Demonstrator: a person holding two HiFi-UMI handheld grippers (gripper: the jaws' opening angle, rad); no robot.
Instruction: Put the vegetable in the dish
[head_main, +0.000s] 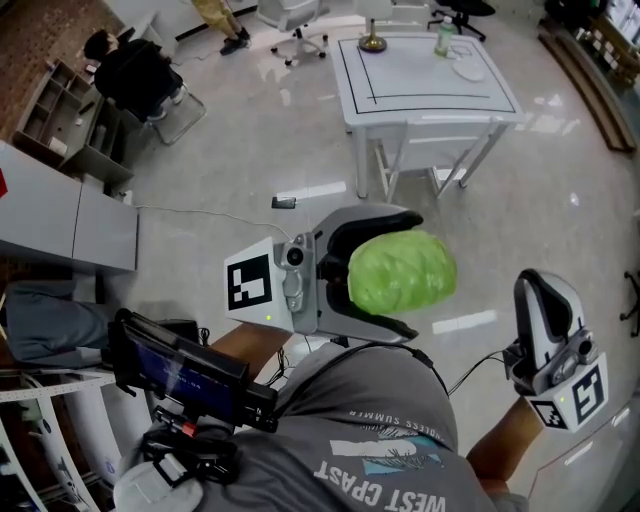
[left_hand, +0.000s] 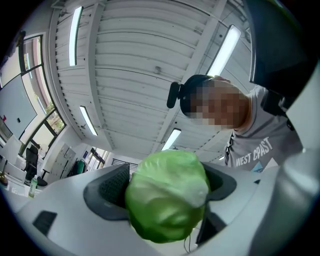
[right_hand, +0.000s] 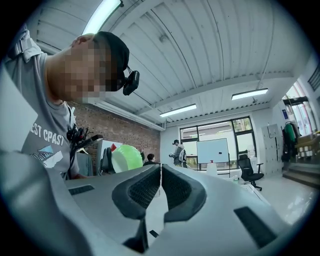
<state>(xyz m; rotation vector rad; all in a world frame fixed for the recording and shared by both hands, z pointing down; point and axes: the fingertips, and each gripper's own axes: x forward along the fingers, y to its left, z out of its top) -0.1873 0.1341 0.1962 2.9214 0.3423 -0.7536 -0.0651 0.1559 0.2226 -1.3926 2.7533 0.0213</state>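
A round green cabbage (head_main: 402, 272) is clamped between the two white jaws of my left gripper (head_main: 412, 272), held at waist height over the floor. In the left gripper view the cabbage (left_hand: 167, 197) fills the gap between the dark pads (left_hand: 107, 192), and the left gripper (left_hand: 167, 190) points up at the ceiling. My right gripper (head_main: 538, 285) is off to the right, upright, shut with nothing in it. Its pads (right_hand: 142, 190) meet in the right gripper view, where the cabbage (right_hand: 126, 157) shows beyond them. A white dish (head_main: 468, 70) lies on the far white table (head_main: 400, 112).
On that table also stand a green bottle (head_main: 444, 40) and a brass object (head_main: 373, 42). Office chairs (head_main: 295, 20) stand behind it. A seated person (head_main: 135, 65) and a shelf unit (head_main: 60, 110) are at the far left, grey cabinets (head_main: 65, 225) nearer.
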